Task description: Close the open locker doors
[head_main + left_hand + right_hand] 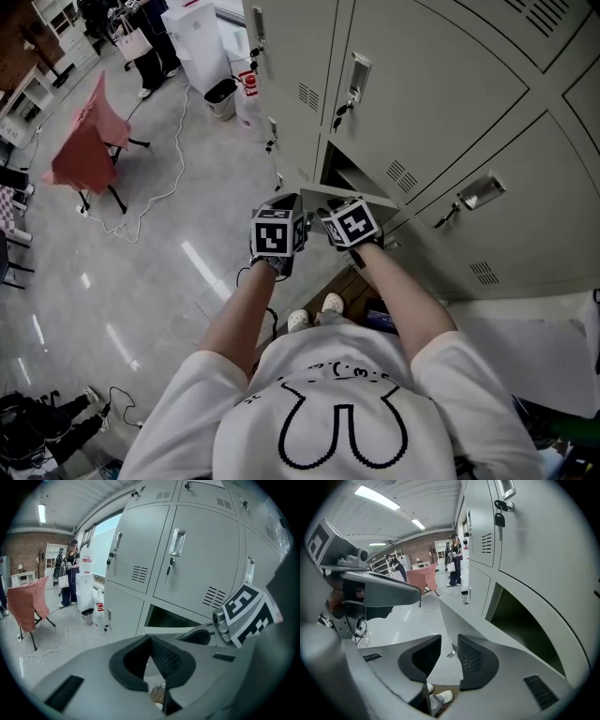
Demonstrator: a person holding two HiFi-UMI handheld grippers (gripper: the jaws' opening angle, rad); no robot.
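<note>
The bottom-row locker door (354,196) stands open, swung out from its dark opening (339,172); the grey lockers around it are closed. Both grippers hover side by side just in front of this door. My left gripper (278,230) is at the door's left, and in the left gripper view its fingertips (150,641) meet with nothing between them. My right gripper (352,222) stands open. In the right gripper view the open door (459,620) runs straight ahead of the right gripper (449,644), its edge in line with the gap; the pads do not press it.
A chair draped in pink cloth (84,141) stands on the floor at the left, with a white cable (155,187) trailing beside it. A bin (221,97) and a white canister (246,94) sit against the lockers. A person (150,47) stands far back.
</note>
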